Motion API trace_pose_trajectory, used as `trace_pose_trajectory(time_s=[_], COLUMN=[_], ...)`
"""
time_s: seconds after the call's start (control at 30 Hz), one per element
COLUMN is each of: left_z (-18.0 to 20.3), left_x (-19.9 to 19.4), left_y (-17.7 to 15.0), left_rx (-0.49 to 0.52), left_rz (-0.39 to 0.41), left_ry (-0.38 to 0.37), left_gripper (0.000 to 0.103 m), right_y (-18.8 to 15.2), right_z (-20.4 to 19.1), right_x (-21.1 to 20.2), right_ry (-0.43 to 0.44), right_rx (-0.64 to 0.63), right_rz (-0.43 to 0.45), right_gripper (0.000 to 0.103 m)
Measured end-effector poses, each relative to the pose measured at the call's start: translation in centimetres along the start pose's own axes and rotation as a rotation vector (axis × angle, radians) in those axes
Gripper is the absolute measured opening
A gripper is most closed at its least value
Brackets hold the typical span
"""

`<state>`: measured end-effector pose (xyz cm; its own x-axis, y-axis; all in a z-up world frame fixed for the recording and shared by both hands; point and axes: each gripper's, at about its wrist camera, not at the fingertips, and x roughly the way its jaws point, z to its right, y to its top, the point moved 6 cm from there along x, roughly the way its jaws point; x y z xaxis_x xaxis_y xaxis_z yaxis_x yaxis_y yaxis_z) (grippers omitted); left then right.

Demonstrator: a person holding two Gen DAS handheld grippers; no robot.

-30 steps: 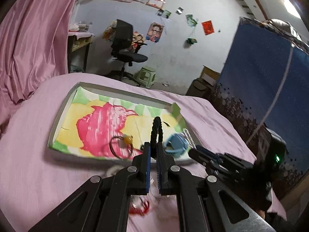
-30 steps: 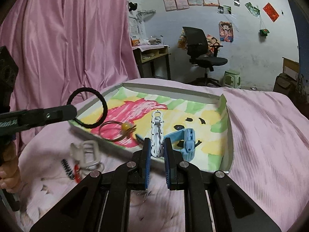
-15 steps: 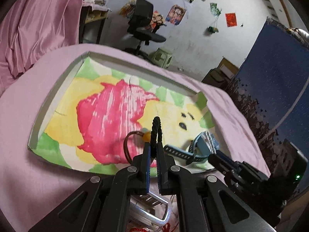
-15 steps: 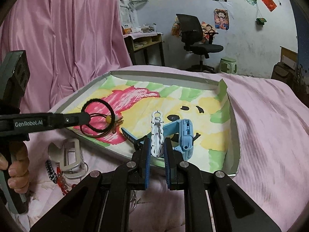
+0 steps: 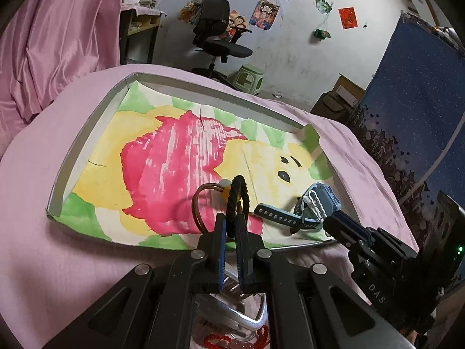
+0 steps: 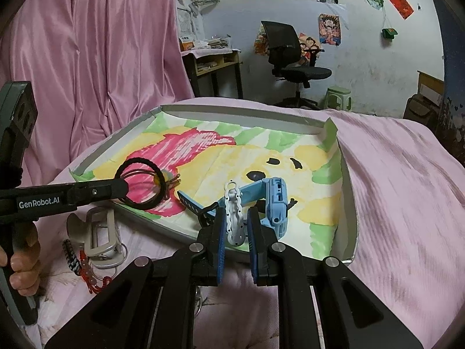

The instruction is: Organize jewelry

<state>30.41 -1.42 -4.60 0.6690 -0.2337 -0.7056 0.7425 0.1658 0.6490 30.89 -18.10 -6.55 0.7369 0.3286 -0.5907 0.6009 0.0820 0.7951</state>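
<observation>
Painted tray (image 6: 347,203) with blue watch (image 6: 273,200) and beaded bangle (image 5: 203,203) inside.

A pale, scuffed wall (image 6: 363,58) with posters (image 6: 330,29) fills twelve o'clock. Before it stand a black office chair (image 6: 286,55) and a green stool (image 6: 337,97). Pink curtains (image 6: 96,58) hang at ten o'clock beside a cluttered desk (image 6: 215,61).

Black hair tie (image 5: 238,195), blue watch (image 6: 273,200)
</observation>
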Motion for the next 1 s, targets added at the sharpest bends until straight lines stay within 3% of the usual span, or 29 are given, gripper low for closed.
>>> trace_pose_trajectory(time_s=[0.43, 0.5, 0.57, 0.6, 0.77, 1.0], left_z=[0.1, 0.1, 0.2, 0.3, 0.3, 0.2], left_x=[-0.7, -0.9, -1.3, -1.6, -2.7, -6.0], left_y=[-0.1, -0.2, -0.1, -0.1, -0.1, -0.3], left_rx=[0.004, 0.005, 0.005, 0.007, 0.020, 0.050], left_rz=[0.021, 0.031, 0.052, 0.064, 0.102, 0.231], left_ry=[-0.017, -0.024, -0.028, -0.026, -0.004, 0.058], left_gripper=[0.010, 0.018, 0.034, 0.037, 0.048, 0.085], right_y=[0.3, 0.3, 0.3, 0.4, 0.9, 1.3], right_z=[-0.3, -0.3, -0.4, -0.4, -0.5, -0.8], right_x=[-0.7, -0.9, -1.2, -1.4, -2.9, -6.0], right_ry=[-0.013, -0.014, -0.015, -0.016, -0.026, -0.021], right_rx=[-0.016, -0.017, -0.018, -0.019, -0.022, -0.006], right_rz=[0.034, 0.039, 0.048, 0.055, 0.103, 0.192], right_gripper=[0.013, 0.016, 0.025, 0.030, 0.036, 0.068])
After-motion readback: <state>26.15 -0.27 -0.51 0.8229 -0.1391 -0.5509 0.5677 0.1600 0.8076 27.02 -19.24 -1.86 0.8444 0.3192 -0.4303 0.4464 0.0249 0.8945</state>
